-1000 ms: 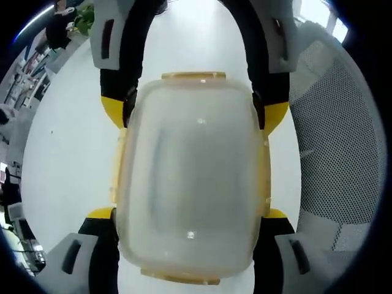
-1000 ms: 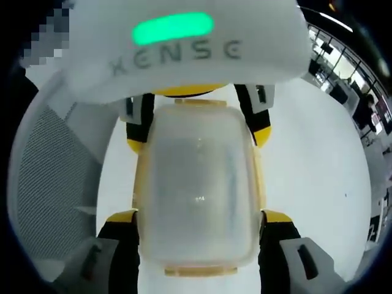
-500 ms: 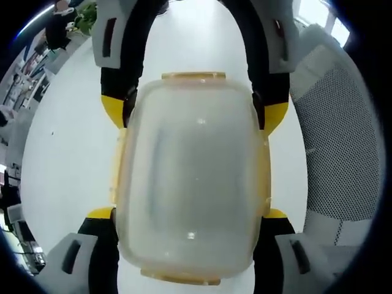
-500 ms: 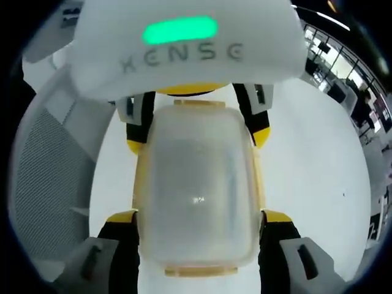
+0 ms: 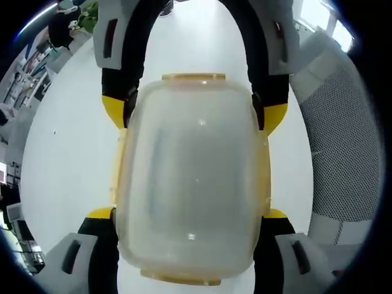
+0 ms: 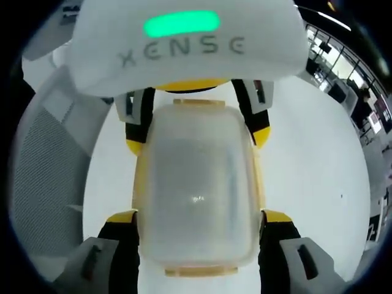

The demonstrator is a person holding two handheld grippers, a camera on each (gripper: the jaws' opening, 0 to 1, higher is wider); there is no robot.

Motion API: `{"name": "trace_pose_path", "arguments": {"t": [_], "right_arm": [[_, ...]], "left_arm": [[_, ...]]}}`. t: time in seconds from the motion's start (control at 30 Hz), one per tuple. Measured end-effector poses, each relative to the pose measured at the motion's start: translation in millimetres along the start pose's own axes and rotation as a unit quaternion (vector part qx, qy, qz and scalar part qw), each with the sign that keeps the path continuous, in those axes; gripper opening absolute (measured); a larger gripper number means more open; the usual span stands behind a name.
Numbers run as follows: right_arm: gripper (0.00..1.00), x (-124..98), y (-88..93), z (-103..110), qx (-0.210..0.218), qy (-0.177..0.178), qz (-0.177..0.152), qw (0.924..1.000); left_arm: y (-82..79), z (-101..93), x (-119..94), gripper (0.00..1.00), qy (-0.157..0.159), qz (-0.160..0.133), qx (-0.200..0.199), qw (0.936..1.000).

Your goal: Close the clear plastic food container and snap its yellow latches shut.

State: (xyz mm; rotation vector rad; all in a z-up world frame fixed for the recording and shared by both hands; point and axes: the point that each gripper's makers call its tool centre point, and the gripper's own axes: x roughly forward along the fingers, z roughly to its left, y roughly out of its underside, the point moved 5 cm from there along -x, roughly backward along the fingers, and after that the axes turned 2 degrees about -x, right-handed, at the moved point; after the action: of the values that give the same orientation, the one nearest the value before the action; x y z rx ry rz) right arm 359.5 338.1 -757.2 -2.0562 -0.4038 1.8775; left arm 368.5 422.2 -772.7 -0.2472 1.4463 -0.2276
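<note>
I have the clear plastic food container (image 5: pixel 193 177) clamped from both ends, and over the last second nothing about that has changed: the box sits in the same spot between the jaws in both views, only the background chair and floor drift a little (that is my hands and the cameras moving, not the box). In the left gripper view, the left gripper (image 5: pixel 191 214) pinches the near end across its long sides, yellow tips pressed to the walls; the right gripper (image 5: pixel 195 113) pinches the far end the same way. The right gripper view mirrors this, with the right gripper (image 6: pixel 195 219) nearest and the left gripper (image 6: pixel 197 133) beyond.

The lid already lies down on the container. The yellow latches (image 5: pixel 264 171) run along the rim, and the end tab (image 5: pixel 193 76) looks flat, though I cannot tell through the frosted plastic whether they are snapped. I judge the hold steady and the task near its end, pending a check of each latch above the white table (image 5: pixel 67 159).
</note>
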Motion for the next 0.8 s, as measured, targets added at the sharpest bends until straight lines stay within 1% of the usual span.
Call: {"name": "trace_pose_path", "arguments": {"t": [0.8], "right_arm": [[0.81,-1.4,3.4,-18.9,0.002,0.003,-0.004,1.0]], "left_arm": [[-4.7,18.8,2.7,0.94,0.003,-0.004,-0.001,1.0]]}}
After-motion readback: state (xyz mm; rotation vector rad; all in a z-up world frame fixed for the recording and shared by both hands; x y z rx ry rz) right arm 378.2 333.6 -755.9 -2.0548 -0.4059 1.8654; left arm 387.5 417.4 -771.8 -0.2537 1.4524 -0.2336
